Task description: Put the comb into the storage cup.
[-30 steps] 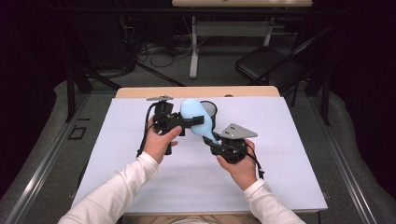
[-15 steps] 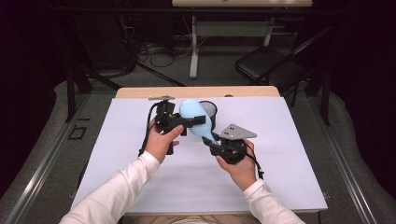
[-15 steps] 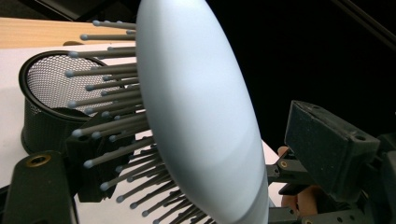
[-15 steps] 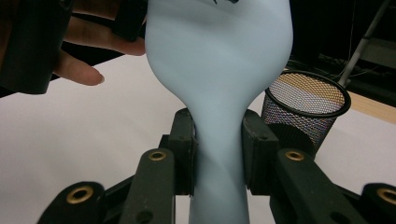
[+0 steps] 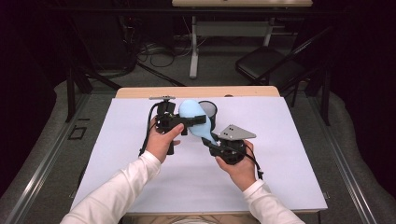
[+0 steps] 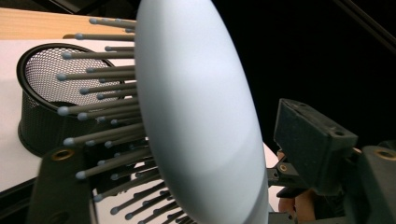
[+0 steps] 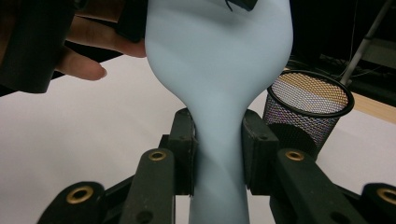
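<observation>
A light blue hairbrush [image 5: 189,110] is held in the air over the white table [image 5: 116,154]. My right gripper [image 5: 210,142] is shut on its handle; in the right gripper view both pads press the narrow neck of the brush [image 7: 217,70]. My left gripper [image 5: 194,119] straddles the brush head. In the left gripper view the brush head [image 6: 201,116] stands edge-on between the jaws, bristles toward the left jaw and a thin gap at the right one. The left jaws have just been closing around the head.
A black mesh cup [image 5: 208,112] stands upright on the table just behind the brush; the same cup [image 6: 42,93] [image 7: 308,107] is close to both grippers. The table's wooden far edge [image 5: 140,92] lies beyond it. A chair and cables are on the floor behind.
The left gripper's jaws have narrowed around the brush head. Both hands and the brush stay where they were.
</observation>
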A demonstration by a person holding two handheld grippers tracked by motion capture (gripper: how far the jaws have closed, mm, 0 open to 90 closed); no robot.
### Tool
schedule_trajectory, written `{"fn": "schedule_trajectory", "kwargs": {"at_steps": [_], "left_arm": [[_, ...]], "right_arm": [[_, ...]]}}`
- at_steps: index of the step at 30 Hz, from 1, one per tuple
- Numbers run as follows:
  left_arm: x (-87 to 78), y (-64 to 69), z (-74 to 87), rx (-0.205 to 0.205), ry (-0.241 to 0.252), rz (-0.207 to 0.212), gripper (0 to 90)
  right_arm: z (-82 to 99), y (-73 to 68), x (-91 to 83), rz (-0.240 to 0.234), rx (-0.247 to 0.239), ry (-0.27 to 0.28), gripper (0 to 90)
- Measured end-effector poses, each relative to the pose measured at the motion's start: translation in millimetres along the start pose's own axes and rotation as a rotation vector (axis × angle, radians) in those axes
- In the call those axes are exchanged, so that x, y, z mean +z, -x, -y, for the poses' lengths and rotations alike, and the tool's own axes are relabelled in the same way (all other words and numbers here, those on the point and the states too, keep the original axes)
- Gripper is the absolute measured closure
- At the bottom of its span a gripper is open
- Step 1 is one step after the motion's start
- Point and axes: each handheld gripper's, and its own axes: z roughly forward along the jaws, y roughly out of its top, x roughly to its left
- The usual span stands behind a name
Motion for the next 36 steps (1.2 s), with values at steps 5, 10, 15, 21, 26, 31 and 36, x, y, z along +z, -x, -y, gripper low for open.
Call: {"fn": "schedule_trajectory", "kwargs": {"at_steps": [5, 10, 15, 21, 26, 31, 36], "left_arm": [[-0.5, -0.2, -0.3, 0.009, 0.003, 0.000, 26.7], [-0.1, -0.5, 0.0, -0.001, 0.000, 0.005, 26.8], [-1.1, -2.3, 0.2, -0.030, 0.006, 0.021, 28.9], [-2.5, -3.4, 0.2, -0.042, 0.013, 0.021, 31.1], [-3.8, -5.1, 0.3, -0.066, 0.014, 0.031, 34.4], [-5.1, -6.5, 1.1, -0.079, 0.017, 0.034, 38.6], [-5.4, -7.4, 1.7, -0.092, 0.020, 0.040, 40.3]], "right_arm": [[0.2, 0.0, -0.1, -0.001, 0.002, 0.001, 69.4], [0.7, -0.2, 0.2, -0.002, 0.001, -0.002, 69.5], [1.0, -0.3, 0.4, 0.000, -0.002, -0.002, 69.5], [1.5, -1.0, 0.9, -0.002, -0.003, -0.003, 69.5], [1.9, -0.9, 1.1, -0.004, -0.001, -0.003, 69.5], [2.5, -0.5, 1.6, -0.004, 0.000, -0.006, 69.5], [2.9, -0.7, 1.9, -0.005, 0.000, -0.006, 69.6]]}}
